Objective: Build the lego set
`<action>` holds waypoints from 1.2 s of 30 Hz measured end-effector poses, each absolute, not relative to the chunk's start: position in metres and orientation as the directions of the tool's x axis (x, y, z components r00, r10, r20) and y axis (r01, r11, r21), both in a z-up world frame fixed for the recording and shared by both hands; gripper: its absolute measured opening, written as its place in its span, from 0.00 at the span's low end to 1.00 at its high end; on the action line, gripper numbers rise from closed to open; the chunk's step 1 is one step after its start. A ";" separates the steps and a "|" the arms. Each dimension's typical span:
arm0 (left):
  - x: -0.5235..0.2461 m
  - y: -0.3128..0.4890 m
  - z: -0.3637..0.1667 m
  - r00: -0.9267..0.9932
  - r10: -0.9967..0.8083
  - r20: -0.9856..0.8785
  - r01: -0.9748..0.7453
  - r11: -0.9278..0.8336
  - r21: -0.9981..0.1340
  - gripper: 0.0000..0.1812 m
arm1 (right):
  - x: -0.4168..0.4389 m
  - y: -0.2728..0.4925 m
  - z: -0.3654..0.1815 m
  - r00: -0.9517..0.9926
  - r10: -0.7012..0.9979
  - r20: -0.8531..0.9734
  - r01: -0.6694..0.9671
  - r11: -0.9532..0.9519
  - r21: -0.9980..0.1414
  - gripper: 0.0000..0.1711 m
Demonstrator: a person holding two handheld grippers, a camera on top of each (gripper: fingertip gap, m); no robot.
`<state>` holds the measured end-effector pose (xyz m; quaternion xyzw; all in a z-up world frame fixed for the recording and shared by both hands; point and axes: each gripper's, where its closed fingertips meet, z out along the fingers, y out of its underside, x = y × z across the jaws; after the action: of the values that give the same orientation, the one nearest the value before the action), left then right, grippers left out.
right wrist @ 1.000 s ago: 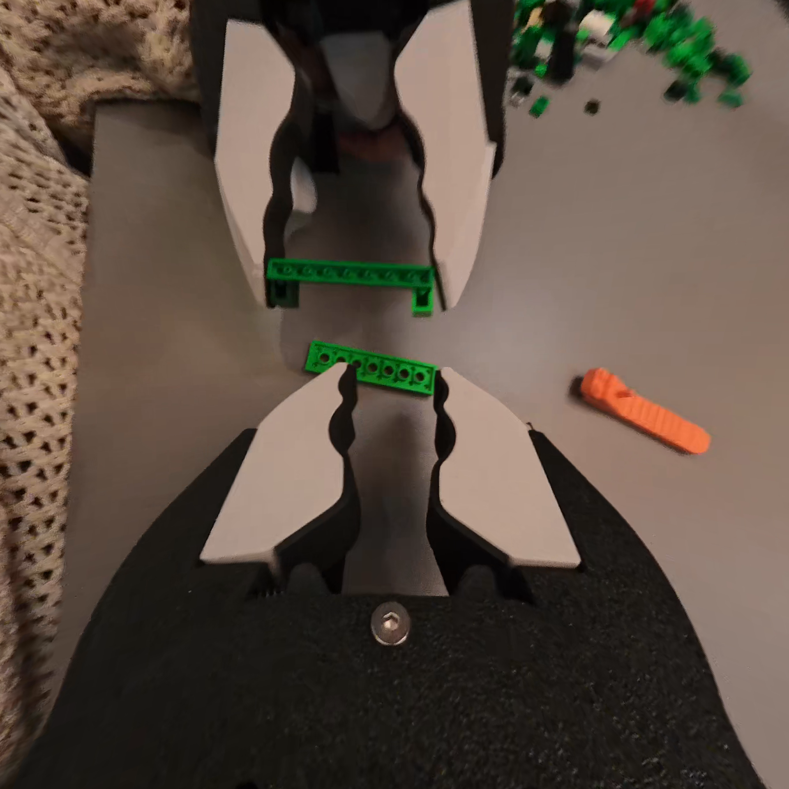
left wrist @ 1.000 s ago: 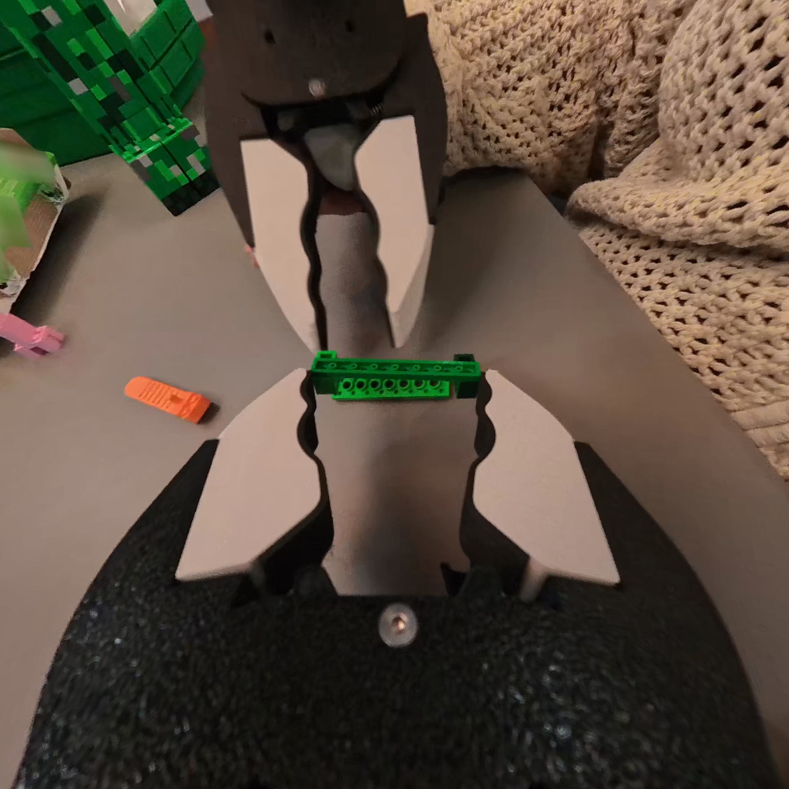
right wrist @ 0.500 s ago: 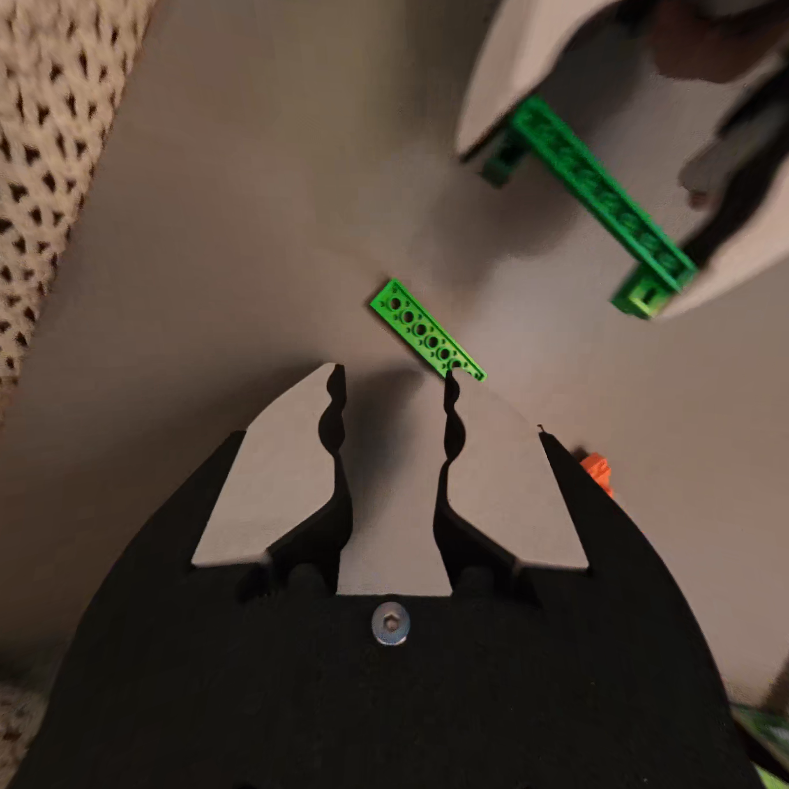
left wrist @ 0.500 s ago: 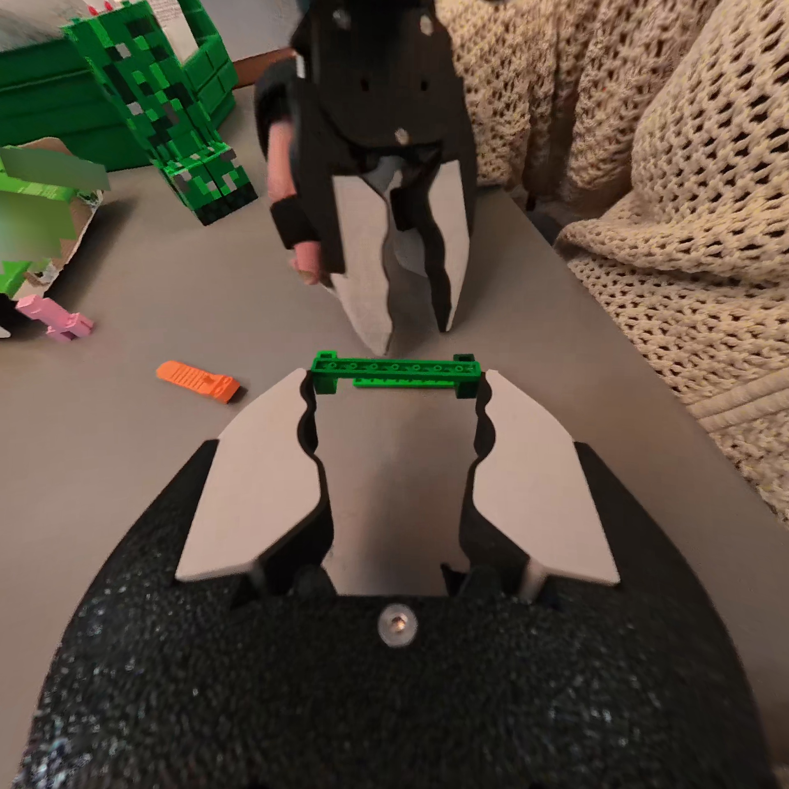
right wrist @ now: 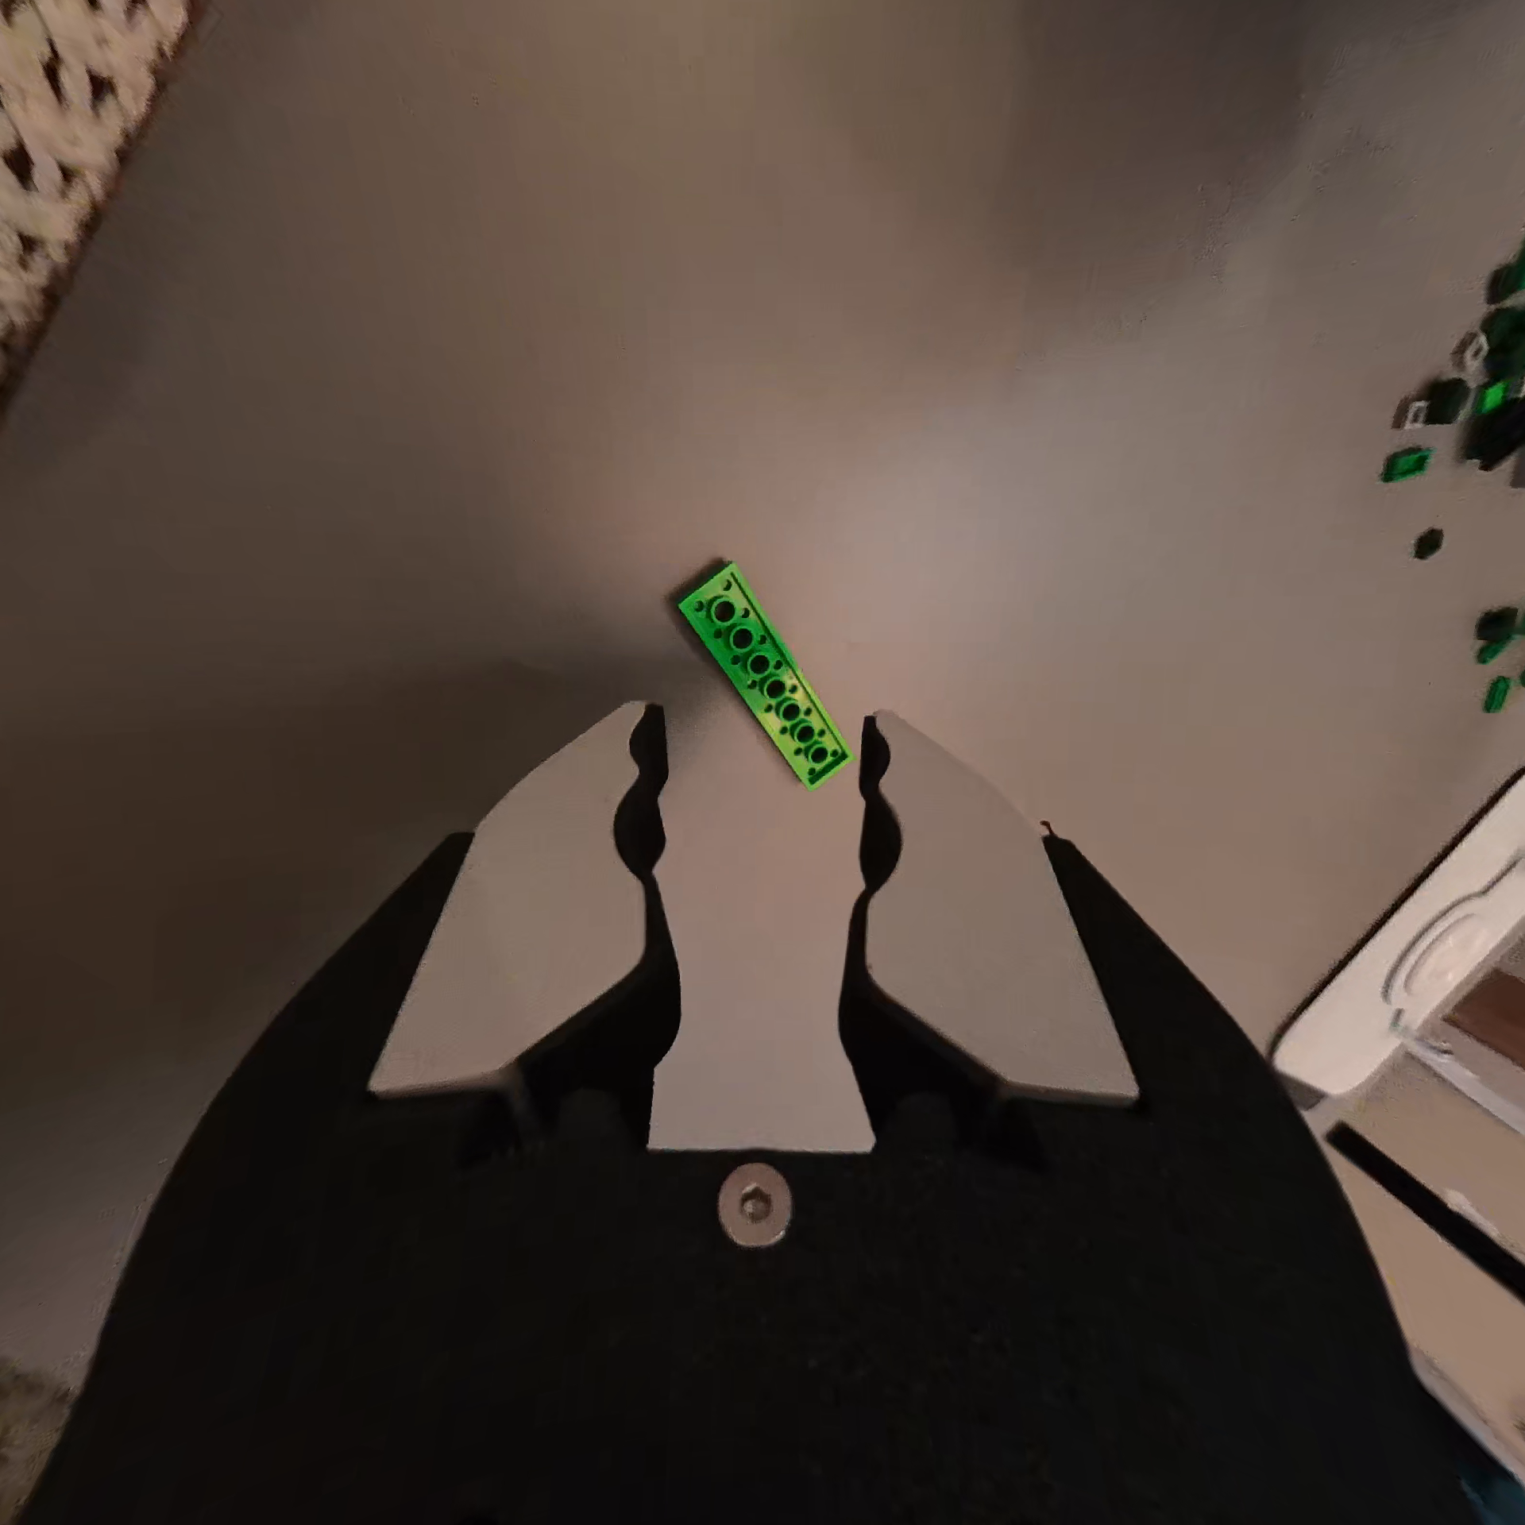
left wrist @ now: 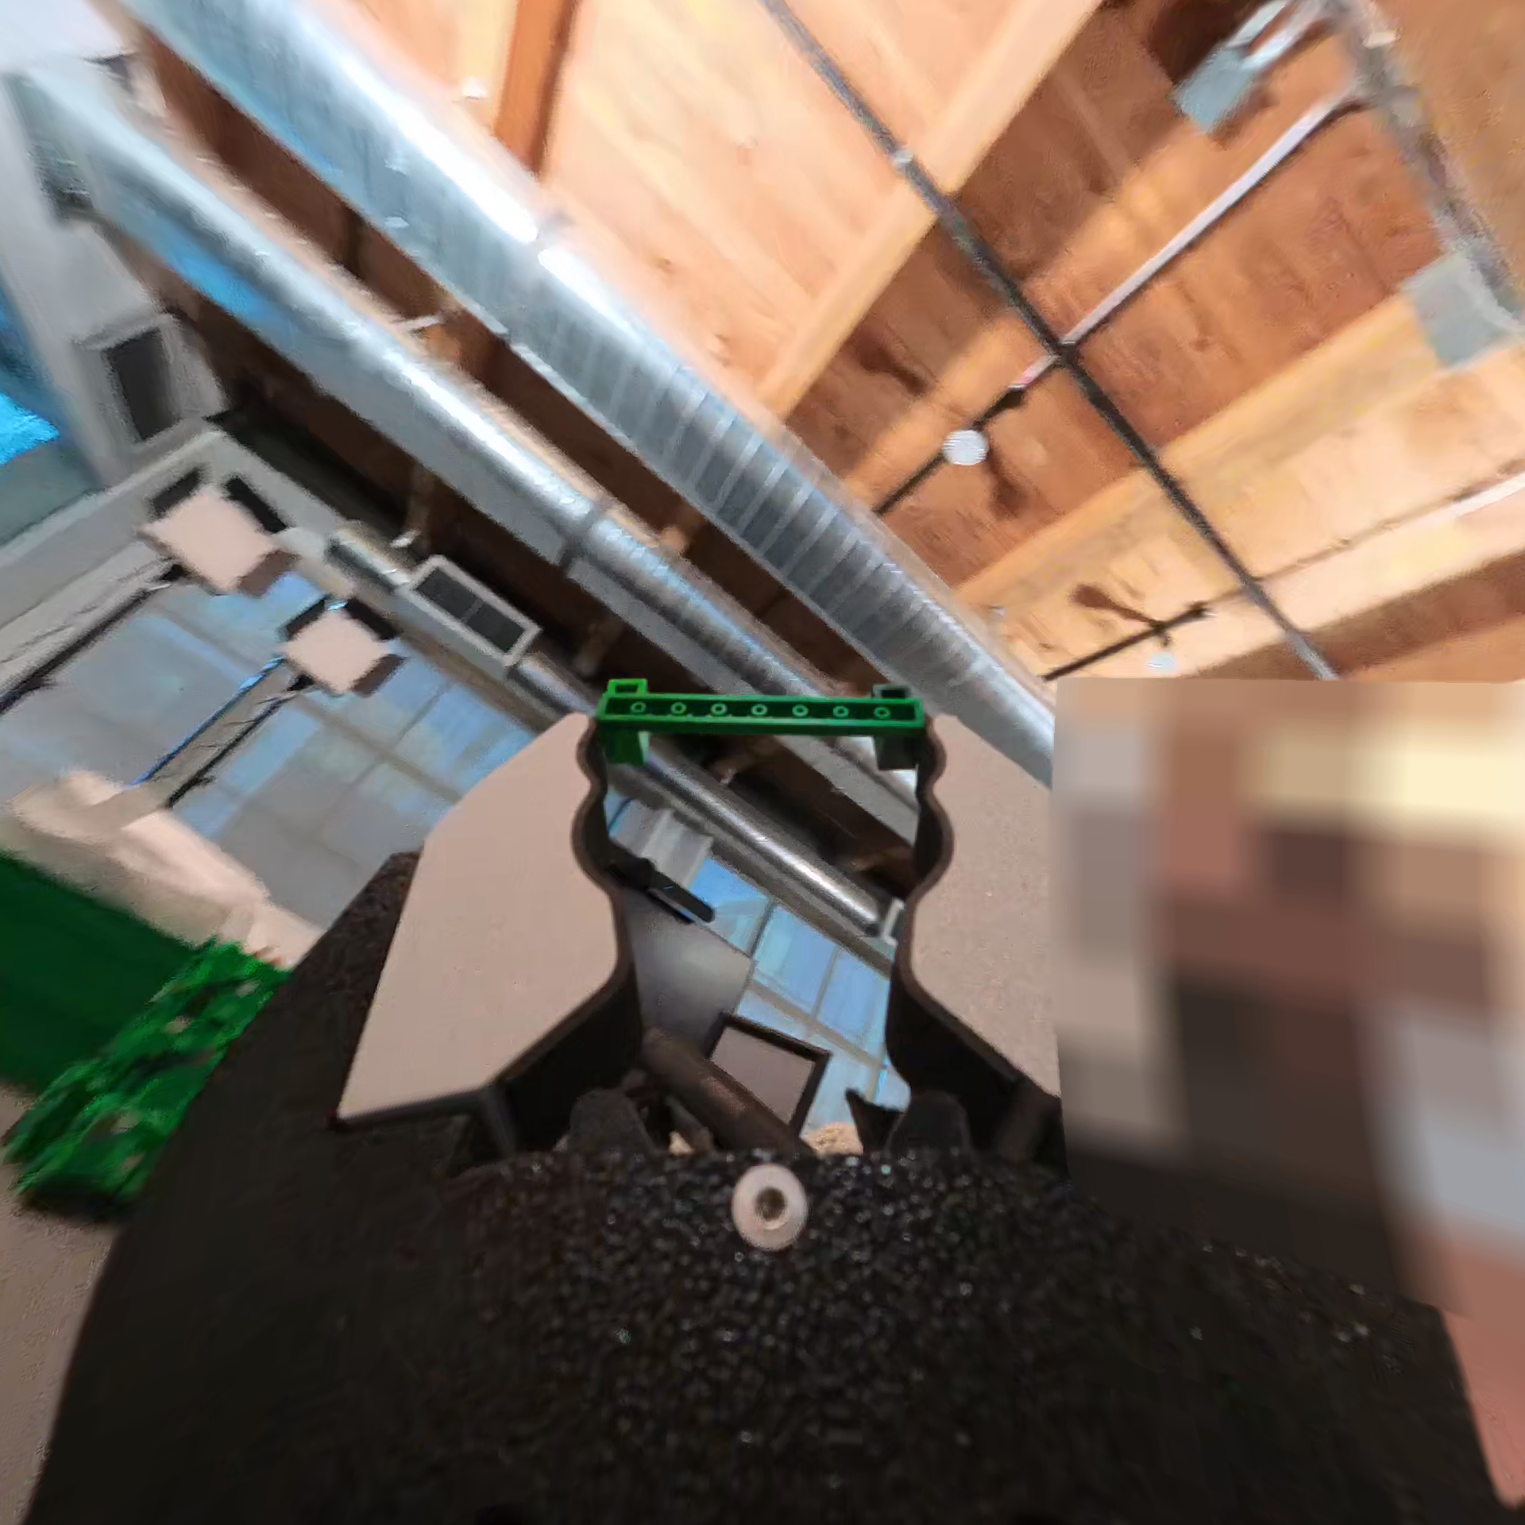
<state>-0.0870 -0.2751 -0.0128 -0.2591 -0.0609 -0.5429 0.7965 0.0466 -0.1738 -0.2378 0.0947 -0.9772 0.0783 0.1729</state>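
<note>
My left gripper is shut on a long green lego piece with a small block at each end, held across its fingertips. It is tilted up toward the ceiling, well off the table. My right gripper is open and empty, pointing down at the grey table. A flat green lego plate lies underside up on the table just beyond its fingertips, slanted, close to the right fingertip.
A green pixel-pattern lego model is blurred at the lower left of the left wrist view. Several loose green pieces lie at the table's right. A white box sits at lower right. A knitted blanket borders the table at upper left. Left tips to right tips: about 25 cm.
My left gripper has swung up from the table to face the ceiling, still holding the long green piece. My right gripper has turned over the flat plate, which stays on the table.
</note>
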 end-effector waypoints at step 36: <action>0.055 -0.193 -0.202 0.700 -0.710 -0.083 -0.346 -0.235 -0.908 0.40 | 0.045 -0.155 -0.237 -0.820 0.571 0.032 0.404 0.617 -0.675 0.32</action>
<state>0.0547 -0.1926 -0.2019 -0.7656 0.3447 -0.1771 0.5135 0.0446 -0.1545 -0.2371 -0.2737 -0.8908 0.3414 0.1227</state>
